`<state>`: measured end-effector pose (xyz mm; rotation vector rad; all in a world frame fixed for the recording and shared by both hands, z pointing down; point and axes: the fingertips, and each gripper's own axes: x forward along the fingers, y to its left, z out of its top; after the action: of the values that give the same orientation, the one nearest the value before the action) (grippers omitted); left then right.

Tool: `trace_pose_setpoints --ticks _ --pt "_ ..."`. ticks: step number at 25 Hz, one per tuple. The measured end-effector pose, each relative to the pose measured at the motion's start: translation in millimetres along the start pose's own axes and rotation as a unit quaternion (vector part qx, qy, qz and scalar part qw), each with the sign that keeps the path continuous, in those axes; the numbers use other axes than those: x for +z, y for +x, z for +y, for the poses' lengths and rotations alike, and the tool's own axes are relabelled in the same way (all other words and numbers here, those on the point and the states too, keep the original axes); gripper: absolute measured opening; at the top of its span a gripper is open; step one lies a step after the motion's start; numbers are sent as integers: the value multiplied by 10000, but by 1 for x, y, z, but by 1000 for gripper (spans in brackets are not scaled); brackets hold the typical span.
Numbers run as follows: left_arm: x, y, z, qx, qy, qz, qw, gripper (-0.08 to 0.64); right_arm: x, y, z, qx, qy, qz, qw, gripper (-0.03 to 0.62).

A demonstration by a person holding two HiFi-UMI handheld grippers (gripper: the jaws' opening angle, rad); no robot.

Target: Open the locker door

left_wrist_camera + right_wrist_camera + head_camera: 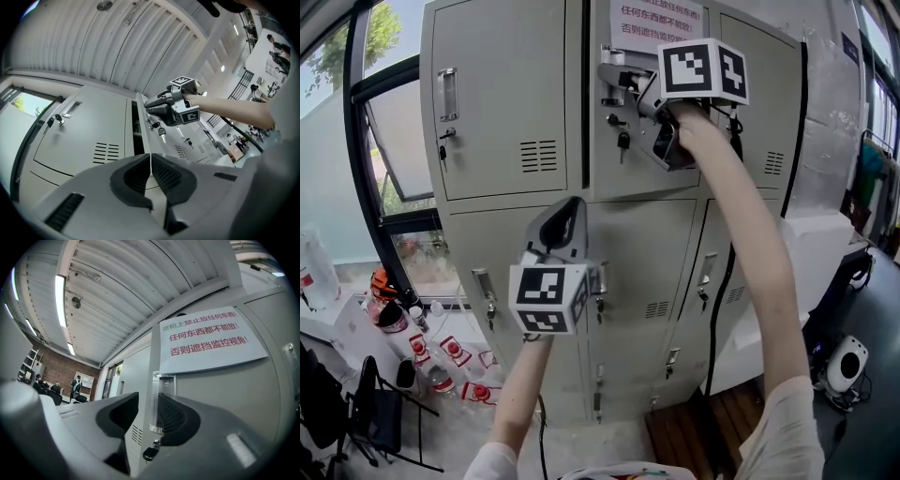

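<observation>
The grey upper middle locker door [614, 173] carries a paper notice [656, 23] and has a key [622, 141] hanging in its lock. In the left gripper view a dark gap [137, 136] shows along the door's left edge, so it stands slightly ajar. My right gripper [619, 82] is up at the door's handle [612, 73]. Its jaws are open, with the handle [161, 380] and the door's edge between them, in the right gripper [147, 401] view. My left gripper [572, 211] hangs lower in front of the lockers, pointing up, shut and empty [150, 159].
More grey locker doors surround it, one with a handle and key at the upper left [447, 94]. A window [389, 141] lies left. Bottles [431, 361] and a black stand [380, 412] crowd the floor at lower left. A white device [847, 364] sits at lower right.
</observation>
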<state>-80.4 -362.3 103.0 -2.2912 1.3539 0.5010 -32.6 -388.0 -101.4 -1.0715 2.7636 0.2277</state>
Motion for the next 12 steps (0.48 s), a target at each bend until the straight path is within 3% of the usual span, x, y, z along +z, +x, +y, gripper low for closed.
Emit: trace_pose_setpoints --ticks 6,12 --pt "-4 -6 12 113 0 39 9999 17 -8 9 -8 134 317 23 9994 121" --pt "-5 -6 23 197 -126 9 9997 17 -4 -3 -12 -4 112 3 9999 32"
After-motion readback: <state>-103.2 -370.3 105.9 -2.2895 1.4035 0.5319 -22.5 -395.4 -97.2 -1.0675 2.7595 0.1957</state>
